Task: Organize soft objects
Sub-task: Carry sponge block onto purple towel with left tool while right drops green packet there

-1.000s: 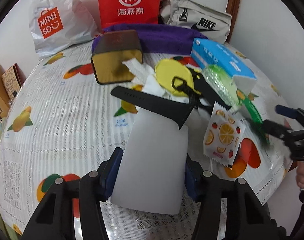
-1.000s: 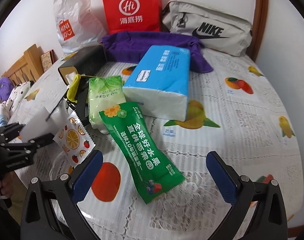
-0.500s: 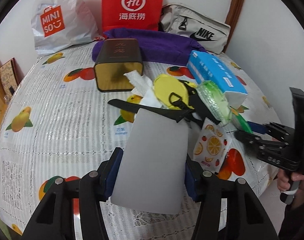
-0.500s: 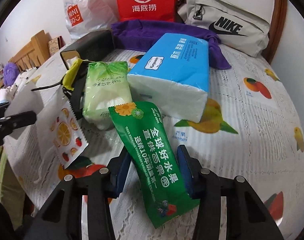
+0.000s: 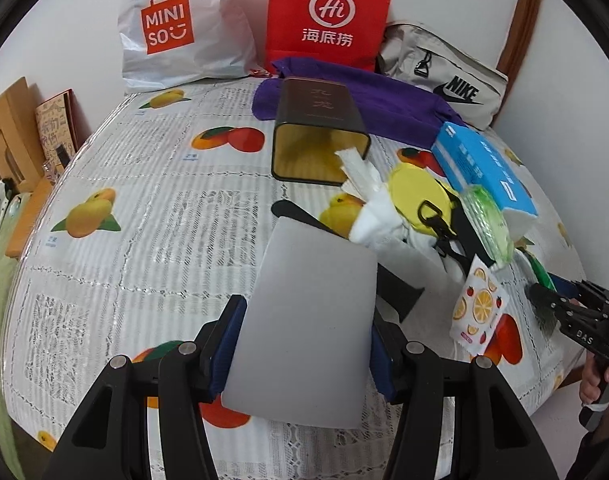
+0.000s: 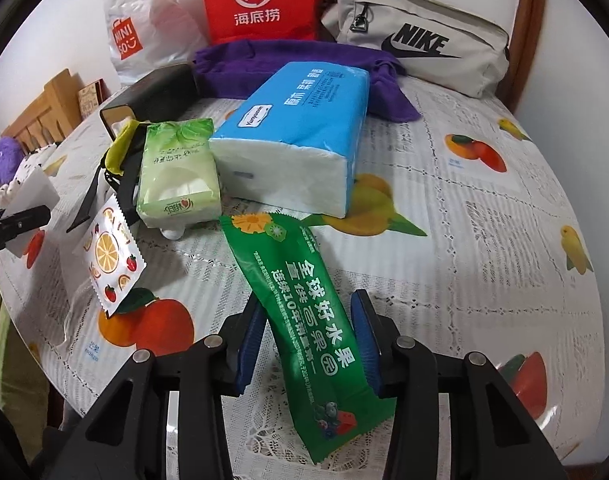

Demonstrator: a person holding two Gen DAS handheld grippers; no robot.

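Observation:
My left gripper (image 5: 304, 344) is shut on a flat pale grey pad (image 5: 308, 320) and holds it above the table. My right gripper (image 6: 310, 344) is shut on a long green snack packet (image 6: 308, 312) and holds its near end off the table. The right gripper also shows at the right edge of the left wrist view (image 5: 560, 304). A blue tissue pack (image 6: 300, 136), a green tissue pack (image 6: 176, 172) and an orange-print sachet (image 6: 112, 256) lie beyond the packet. A purple cloth (image 5: 368, 96) lies at the back.
A dark tin (image 5: 316, 132) lies on its side with white tissue (image 5: 364, 184) spilling out, beside a yellow disc (image 5: 416, 196) and black straps (image 5: 448, 240). A MINISO bag (image 5: 176, 28), a red paper bag (image 5: 328, 16) and a Nike pouch (image 6: 420, 36) stand at the wall.
My right gripper closed from wide open onto the green packet and lifted its near end. My left gripper, still holding the grey pad, drew back and rose slightly.

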